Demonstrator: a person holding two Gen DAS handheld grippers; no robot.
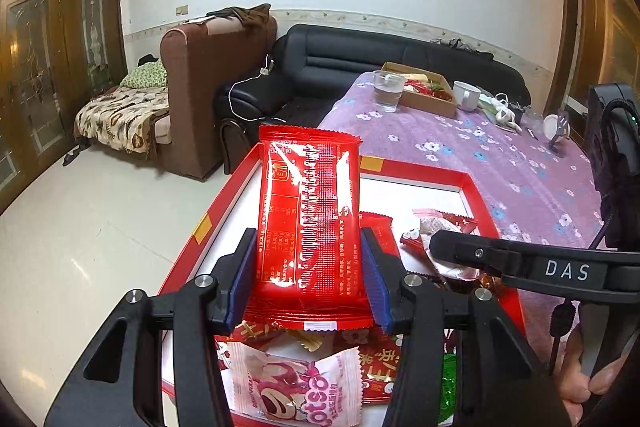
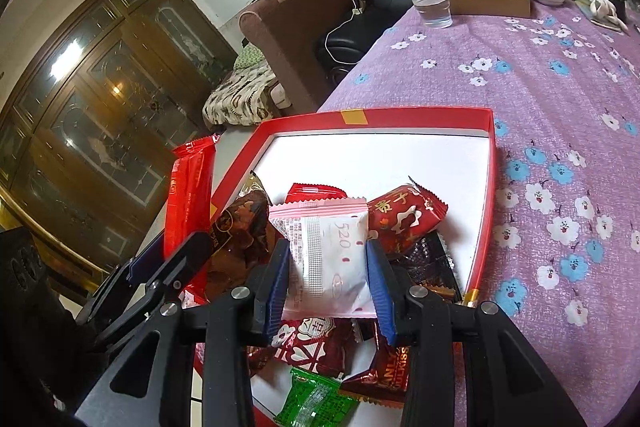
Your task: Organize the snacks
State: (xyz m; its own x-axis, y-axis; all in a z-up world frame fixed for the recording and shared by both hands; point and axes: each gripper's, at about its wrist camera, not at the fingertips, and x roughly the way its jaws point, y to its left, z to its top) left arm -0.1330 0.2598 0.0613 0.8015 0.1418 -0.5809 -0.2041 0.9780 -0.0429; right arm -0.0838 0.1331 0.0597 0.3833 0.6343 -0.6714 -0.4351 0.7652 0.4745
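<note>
I am holding my left tool [image 1: 311, 279] clamped on a long red snack packet [image 1: 310, 227] above the red box [image 2: 486, 203] on the worktop [image 2: 560, 107], while my right tool [image 2: 328, 283] is gripping a pink-and-white packet [image 2: 332, 259] over the box's snack pile.

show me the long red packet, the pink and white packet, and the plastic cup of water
long red packet [image 1: 308, 227], left wrist view, middle of wrapper.
pink and white packet [image 2: 328, 259], right wrist view, centre of wrapper.
plastic cup [image 2: 431, 5], right wrist view, side wall.
</note>
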